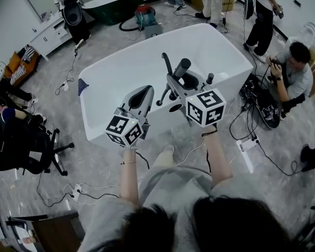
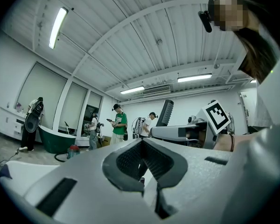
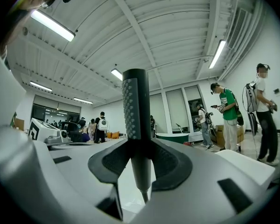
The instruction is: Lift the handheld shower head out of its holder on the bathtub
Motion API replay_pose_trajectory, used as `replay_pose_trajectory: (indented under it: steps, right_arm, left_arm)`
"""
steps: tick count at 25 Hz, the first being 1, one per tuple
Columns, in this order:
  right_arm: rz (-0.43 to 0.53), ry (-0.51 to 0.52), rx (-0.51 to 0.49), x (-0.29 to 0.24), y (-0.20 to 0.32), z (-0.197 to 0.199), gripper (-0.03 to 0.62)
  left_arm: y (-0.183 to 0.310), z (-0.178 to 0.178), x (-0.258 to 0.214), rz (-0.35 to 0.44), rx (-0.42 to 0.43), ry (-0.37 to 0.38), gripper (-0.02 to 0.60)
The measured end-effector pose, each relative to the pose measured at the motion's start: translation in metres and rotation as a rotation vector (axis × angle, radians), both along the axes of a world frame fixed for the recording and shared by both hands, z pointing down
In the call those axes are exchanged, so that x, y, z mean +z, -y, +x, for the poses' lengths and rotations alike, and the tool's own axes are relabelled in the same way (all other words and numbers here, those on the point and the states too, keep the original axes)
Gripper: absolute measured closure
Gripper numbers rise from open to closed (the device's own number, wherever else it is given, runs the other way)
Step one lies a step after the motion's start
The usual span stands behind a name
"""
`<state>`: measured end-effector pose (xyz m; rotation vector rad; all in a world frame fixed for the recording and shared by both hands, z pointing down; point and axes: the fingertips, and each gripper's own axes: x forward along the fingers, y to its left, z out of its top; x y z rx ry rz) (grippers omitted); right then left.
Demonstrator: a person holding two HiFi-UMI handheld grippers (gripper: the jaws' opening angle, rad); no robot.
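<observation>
Over the near rim of the white bathtub [image 1: 131, 62], the person holds both grippers level, side by side.

The right gripper [image 1: 179, 84] has its jaws clamped on the handle of the dark shower head [image 1: 182, 66]. In the right gripper view the shower head [image 3: 135, 106] stands upright between the pads of the right gripper [image 3: 140, 167]. Its dotted spray face is turned to the view's left, and its lower end narrows to a thin stem below the jaws. In the head view the shower head rises above the tap fittings [image 1: 165, 91] on the tub rim. Whether its lower end is clear of the holder cannot be told.

The left gripper [image 1: 142, 96] is just beside the right one, over the tub. In the left gripper view its jaws stand a narrow gap apart on the left gripper [image 2: 142, 164], with nothing between them.

One person crouches [image 1: 294, 75] on the floor near the tub's right end, and others stand farther back. A dark green tub [image 1: 113, 9] and a red vacuum cleaner [image 1: 145, 14] sit beyond the white one.
</observation>
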<state>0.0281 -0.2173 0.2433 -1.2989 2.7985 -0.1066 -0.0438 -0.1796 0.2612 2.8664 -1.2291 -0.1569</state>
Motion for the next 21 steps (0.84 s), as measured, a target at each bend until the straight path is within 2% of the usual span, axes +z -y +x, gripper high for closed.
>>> replay_pose_trajectory:
  steps: [21]
  right_arm:
    - [0.018, 0.005, -0.004, -0.003, 0.009, 0.001, 0.461]
  left_arm:
    - [0.015, 0.016, -0.009, 0.023, 0.048, 0.034, 0.575]
